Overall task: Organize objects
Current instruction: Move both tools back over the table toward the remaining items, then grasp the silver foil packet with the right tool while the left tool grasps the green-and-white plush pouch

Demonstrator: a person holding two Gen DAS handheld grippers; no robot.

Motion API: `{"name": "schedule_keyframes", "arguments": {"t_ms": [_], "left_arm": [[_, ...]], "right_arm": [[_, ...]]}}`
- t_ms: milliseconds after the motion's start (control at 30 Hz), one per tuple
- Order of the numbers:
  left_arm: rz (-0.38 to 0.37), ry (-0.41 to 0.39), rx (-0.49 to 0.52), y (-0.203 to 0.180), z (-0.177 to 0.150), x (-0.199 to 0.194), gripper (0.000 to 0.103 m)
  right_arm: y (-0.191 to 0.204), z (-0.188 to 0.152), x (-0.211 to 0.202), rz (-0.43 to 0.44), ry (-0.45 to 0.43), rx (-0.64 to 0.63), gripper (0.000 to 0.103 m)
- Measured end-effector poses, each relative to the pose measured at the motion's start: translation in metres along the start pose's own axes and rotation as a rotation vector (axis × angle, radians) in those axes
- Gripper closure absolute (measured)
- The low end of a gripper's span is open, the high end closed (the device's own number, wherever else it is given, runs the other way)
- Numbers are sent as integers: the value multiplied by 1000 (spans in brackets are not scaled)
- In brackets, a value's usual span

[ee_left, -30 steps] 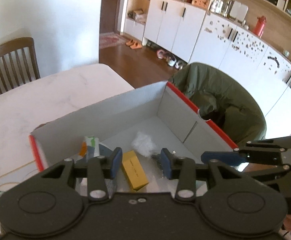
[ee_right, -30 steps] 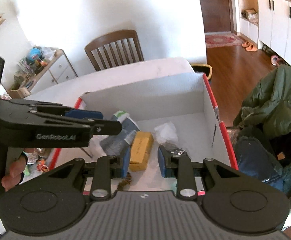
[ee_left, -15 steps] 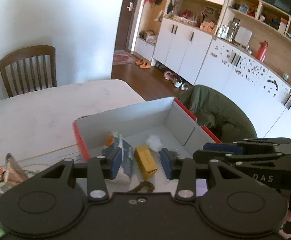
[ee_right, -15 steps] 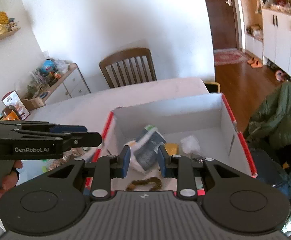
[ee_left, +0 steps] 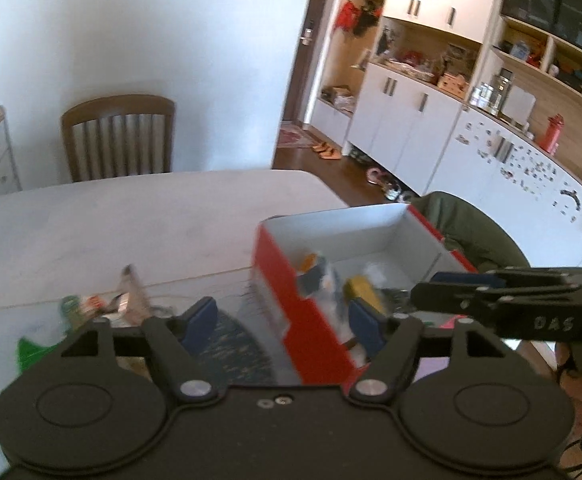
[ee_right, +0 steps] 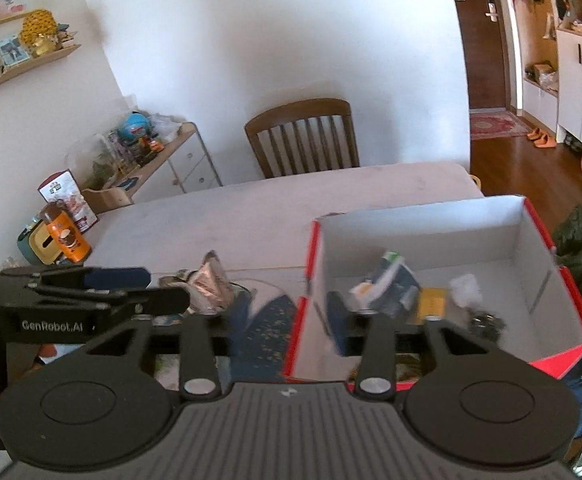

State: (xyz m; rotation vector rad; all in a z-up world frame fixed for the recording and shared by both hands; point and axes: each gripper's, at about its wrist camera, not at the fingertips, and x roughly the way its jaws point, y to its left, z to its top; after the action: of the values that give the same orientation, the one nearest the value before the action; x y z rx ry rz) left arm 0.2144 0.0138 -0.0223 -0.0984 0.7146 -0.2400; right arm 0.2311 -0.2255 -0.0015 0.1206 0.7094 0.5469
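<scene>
A red cardboard box [ee_left: 275, 280] with a white inside [ee_right: 431, 228] stands on the pale table. In it lie a blue-and-white packet [ee_right: 391, 284], a small yellow carton [ee_right: 433, 304] and a white wad [ee_right: 465, 288]. My left gripper [ee_left: 283, 324] hovers open over the box's near left corner, nothing between its blue pads. Over the box's left wall my right gripper [ee_right: 289, 320] is open and empty too. Each gripper shows in the other's view, the right one [ee_left: 491, 292] and the left one [ee_right: 91, 288]. A copper foil packet [ee_right: 211, 284] and a green wrapper [ee_left: 31, 352] lie left of the box.
A dark speckled mat [ee_left: 231, 344] lies under the grippers beside the box. A wooden chair [ee_right: 303, 140] stands at the table's far side. An orange bottle [ee_right: 67, 236] is at the far left. A green jacket [ee_left: 475, 232] hangs right of the box.
Both grippers have pulled back out of the box and swung left, and their jaws stand wider apart. The loose packets left of the box have come into view.
</scene>
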Motion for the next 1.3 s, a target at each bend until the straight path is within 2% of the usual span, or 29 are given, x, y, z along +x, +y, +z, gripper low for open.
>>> {"name": "schedule_keyframes", "arguments": {"t_ms": [167,367,833,1100,1300], "left_arm": [[57,-6,-20,33,-9,-13,16],[99,-24,-45,69,-18,-24,1],[147,-14,-29,154,-32,-11,1],[132,27,24,197,-30,23,1],[105,60,87,214,-32,55,1]], "right_arm": [[23,2,13,1,1,-20,49],[45,4,31,5,12,-14,32],[94,25,98,-23,69,1,29],[117,33,146,-56,129,-24,29],[128,38,186,-101,199,-24,29]]}}
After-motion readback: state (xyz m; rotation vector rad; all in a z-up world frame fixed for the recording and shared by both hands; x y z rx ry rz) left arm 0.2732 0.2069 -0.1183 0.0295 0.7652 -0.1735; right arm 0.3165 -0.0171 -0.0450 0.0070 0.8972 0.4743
